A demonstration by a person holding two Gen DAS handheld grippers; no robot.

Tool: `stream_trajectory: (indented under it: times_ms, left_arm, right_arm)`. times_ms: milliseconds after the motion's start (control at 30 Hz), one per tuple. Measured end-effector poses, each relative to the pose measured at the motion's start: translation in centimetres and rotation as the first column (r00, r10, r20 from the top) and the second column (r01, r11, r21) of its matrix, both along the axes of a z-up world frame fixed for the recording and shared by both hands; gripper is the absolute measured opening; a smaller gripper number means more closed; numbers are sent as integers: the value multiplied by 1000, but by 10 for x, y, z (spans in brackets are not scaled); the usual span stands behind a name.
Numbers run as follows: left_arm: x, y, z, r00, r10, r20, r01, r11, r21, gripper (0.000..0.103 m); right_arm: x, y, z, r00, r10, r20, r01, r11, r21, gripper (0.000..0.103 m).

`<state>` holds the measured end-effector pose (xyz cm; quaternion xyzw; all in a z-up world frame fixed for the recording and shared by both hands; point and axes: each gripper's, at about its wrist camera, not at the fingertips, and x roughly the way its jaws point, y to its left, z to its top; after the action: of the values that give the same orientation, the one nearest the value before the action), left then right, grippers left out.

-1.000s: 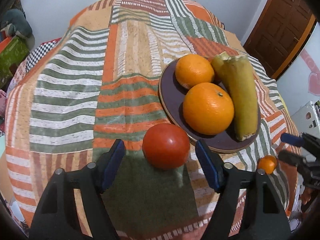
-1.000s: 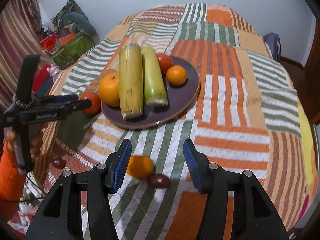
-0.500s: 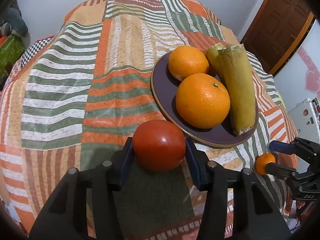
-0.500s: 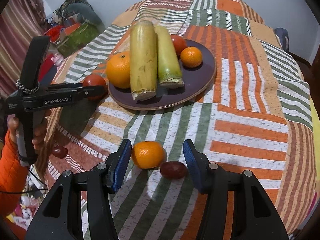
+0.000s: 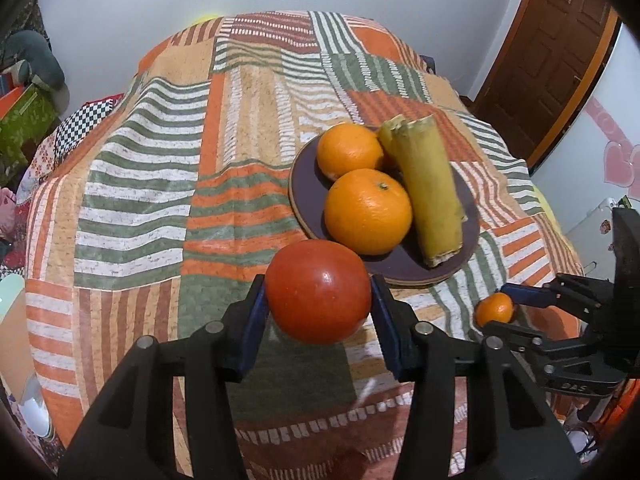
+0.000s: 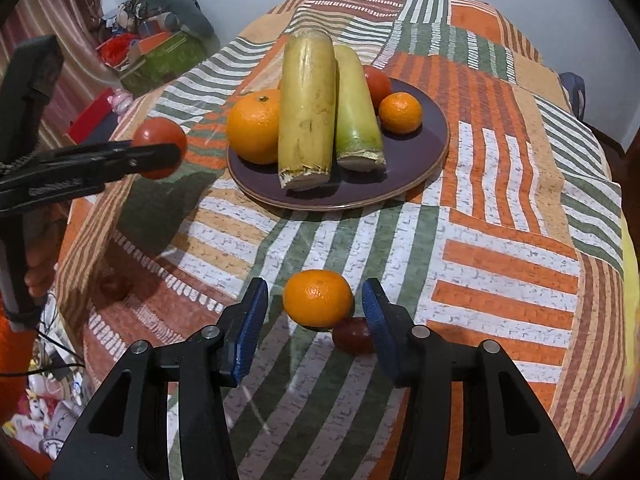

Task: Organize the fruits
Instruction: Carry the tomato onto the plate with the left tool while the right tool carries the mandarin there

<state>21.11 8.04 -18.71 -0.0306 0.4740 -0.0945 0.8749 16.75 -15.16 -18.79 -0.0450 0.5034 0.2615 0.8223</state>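
Observation:
My left gripper (image 5: 318, 306) is shut on a red tomato (image 5: 319, 291) and holds it above the striped cloth, just in front of the dark purple plate (image 5: 304, 184). It also shows in the right wrist view (image 6: 160, 148). The plate (image 6: 420, 168) holds two oranges (image 5: 367, 211), two yellow-green cane pieces (image 6: 306, 108), a small mandarin (image 6: 400, 113) and a tomato (image 6: 378, 84). My right gripper (image 6: 316, 318) is open around a small mandarin (image 6: 318, 298), its pads close on both sides without touching. A dark red fruit (image 6: 352, 336) lies beside that mandarin.
A striped patchwork cloth (image 6: 500, 200) covers the round table. Another dark red fruit (image 6: 114, 286) lies near the table's left edge. Boxes and clutter (image 6: 160, 48) stand behind the table at the left. A wooden door (image 5: 560, 48) is at the right.
My left gripper closed on the tomato and lifted it off the cloth. My right gripper moved forward until the small mandarin sits between its fingers.

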Motion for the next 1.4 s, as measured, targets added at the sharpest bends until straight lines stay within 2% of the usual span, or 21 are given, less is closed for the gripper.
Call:
stream_trajectory:
  times_ms: [267, 533, 900, 1400]
  left_arm:
    - [8, -11, 12, 1000, 3, 26, -3, 1000, -6, 50]
    - [22, -21, 18, 999, 1, 43, -1, 1000, -8, 50]
    - [59, -32, 21, 999, 5, 51, -3, 1000, -29, 49]
    - [82, -45, 13, 999, -12, 45, 13, 999, -30, 50]
  right_arm:
    - [3, -6, 1, 1000, 13, -10, -13, 999, 42, 33]
    - [9, -15, 13, 999, -2, 37, 0, 998, 56, 33]
    - [43, -32, 30, 990, -52, 129, 46, 998, 44, 33]
    - [88, -26, 29, 982, -75, 172, 67, 996, 54, 33]
